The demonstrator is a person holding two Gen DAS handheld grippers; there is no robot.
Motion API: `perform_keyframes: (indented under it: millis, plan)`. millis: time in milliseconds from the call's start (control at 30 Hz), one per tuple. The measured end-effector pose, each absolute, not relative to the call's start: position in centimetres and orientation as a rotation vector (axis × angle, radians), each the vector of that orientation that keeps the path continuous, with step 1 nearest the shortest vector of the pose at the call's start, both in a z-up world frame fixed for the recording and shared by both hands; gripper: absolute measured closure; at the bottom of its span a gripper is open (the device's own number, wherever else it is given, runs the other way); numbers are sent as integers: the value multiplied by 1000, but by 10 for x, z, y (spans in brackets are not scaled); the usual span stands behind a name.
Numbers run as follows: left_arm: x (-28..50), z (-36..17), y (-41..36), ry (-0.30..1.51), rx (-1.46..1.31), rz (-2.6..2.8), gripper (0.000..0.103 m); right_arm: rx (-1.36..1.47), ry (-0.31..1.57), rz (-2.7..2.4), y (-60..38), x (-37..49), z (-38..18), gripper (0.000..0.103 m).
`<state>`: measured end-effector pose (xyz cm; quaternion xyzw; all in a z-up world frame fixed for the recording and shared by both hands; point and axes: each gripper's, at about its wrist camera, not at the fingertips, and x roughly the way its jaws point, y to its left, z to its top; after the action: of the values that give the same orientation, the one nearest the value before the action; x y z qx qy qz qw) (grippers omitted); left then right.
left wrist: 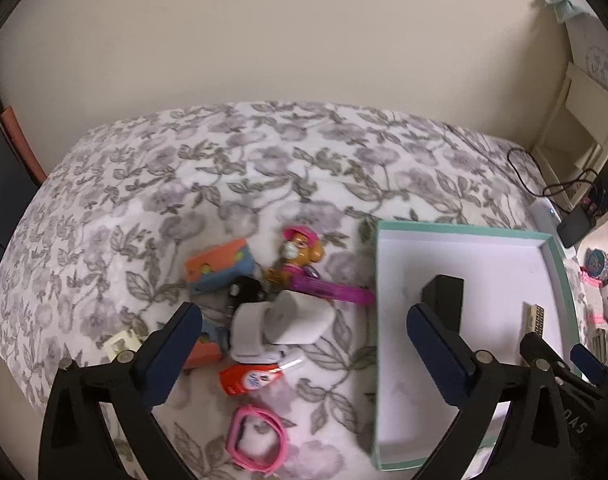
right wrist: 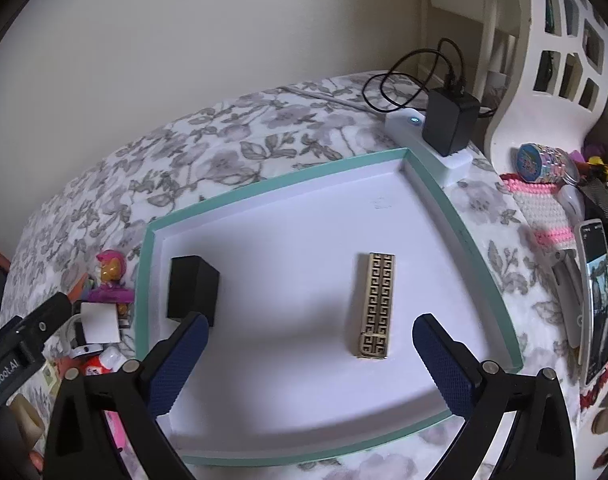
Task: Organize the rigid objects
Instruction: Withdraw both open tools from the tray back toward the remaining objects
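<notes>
Both grippers are hanging wide open over the flowered bed

The right gripper (right wrist: 308, 364) is gaping above the teal-rimmed tray (right wrist: 263, 184), where a black box (right wrist: 191, 286) and a gold patterned bar (right wrist: 376, 304) are lying well apart; the left gripper (left wrist: 304, 354) is spreading empty over the toy pile (left wrist: 271, 304) just beside the tray's left edge

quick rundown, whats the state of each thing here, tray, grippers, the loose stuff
tray: lidless, holds two things
black box: upright in tray, left side
gold case: flat in tray
left gripper: fingers open, empty, over toy pile
right gripper: fingers open, empty, over tray
pup toy: lying on bedspread, outside tray
pink band: flat on bedspread
</notes>
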<state>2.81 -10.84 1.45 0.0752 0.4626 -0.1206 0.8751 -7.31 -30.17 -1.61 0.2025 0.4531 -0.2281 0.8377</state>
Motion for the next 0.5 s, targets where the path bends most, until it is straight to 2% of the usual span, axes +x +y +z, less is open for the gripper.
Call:
perform_keyframes:
  millis: [500]
  plan:
    - [43, 18, -48, 927, 96, -176, 1, 404, 877, -430, -284, -68, -17, 0]
